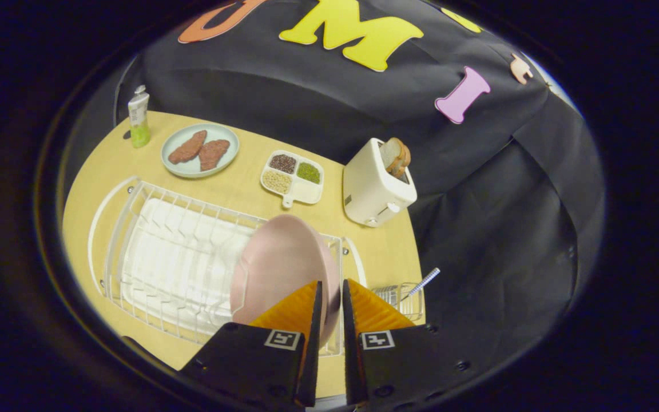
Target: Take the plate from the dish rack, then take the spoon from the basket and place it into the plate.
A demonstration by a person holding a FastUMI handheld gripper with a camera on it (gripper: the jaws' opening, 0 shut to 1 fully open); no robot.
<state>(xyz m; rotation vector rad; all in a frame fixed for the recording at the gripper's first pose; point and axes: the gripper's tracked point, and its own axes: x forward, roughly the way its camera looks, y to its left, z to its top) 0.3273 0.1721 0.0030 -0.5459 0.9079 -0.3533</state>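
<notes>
A pink plate stands on edge at the right end of the white wire dish rack. My gripper is over the plate's right rim, and the rim runs into the narrow gap between the two orange fingers, which close on it. Just right of the fingers, a small wire basket sits at the table's corner. A spoon with a checked handle leans out of it toward the right.
Behind the rack, a white toaster holds a slice of bread. A four-part dish of grains, a pale green plate with two meat pieces and a tube stand farther back. The wooden table ends just right of the basket.
</notes>
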